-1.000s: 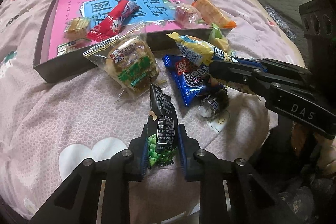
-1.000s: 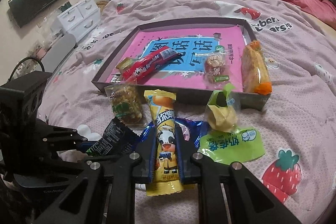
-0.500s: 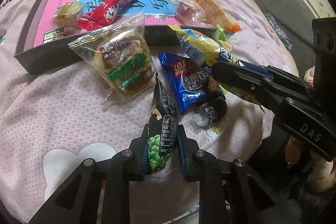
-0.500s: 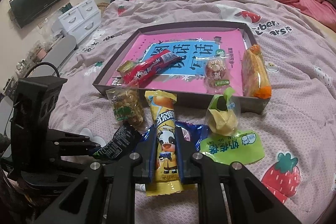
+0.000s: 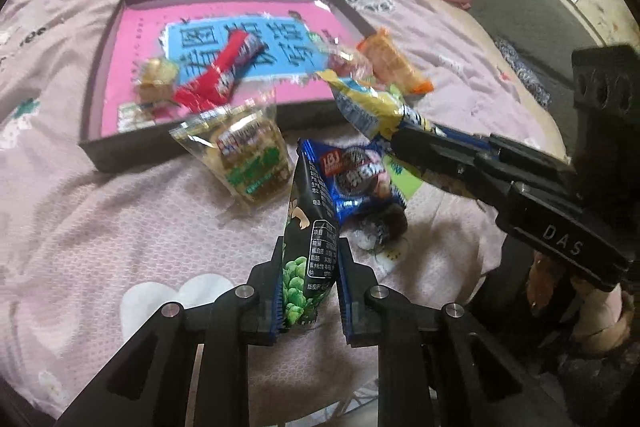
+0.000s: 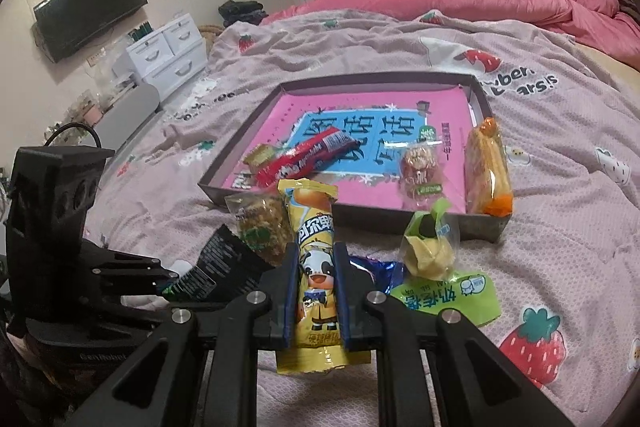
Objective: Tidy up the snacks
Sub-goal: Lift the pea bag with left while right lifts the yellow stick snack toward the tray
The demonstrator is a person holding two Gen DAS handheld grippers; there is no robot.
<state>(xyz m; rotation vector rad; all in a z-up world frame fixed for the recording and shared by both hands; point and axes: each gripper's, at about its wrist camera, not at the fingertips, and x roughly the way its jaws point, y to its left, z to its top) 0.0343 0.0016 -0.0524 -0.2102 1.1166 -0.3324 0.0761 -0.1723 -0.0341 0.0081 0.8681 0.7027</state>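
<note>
Trouble is most likely in the carry, since each tool holds its packet by one end only. The left gripper [image 5: 307, 291] has its fingers pressed together on the bottom of a dark green pea packet [image 5: 310, 227], which stands tall and loose above the pads. The right gripper [image 6: 316, 297] is clamped around the lower half of a yellow cow packet [image 6: 314, 259], whose top end sticks out forward over the bedspread [image 6: 560, 211].

Both packets are off the bed, near the front wall of the tray [image 6: 372, 217] but not yet over it. Slick wrappers like these could slide out if either hand swings quickly. A low approach might catch a packet's free end on the tray wall, or knock the clear nut packet [image 5: 244, 151] leaning against it.

The two tools are close together, so crossing paths could bump one packet loose. The tray already holds a red bar [image 6: 308, 157] and others near its front edge, leaving a crowded landing there.
</note>
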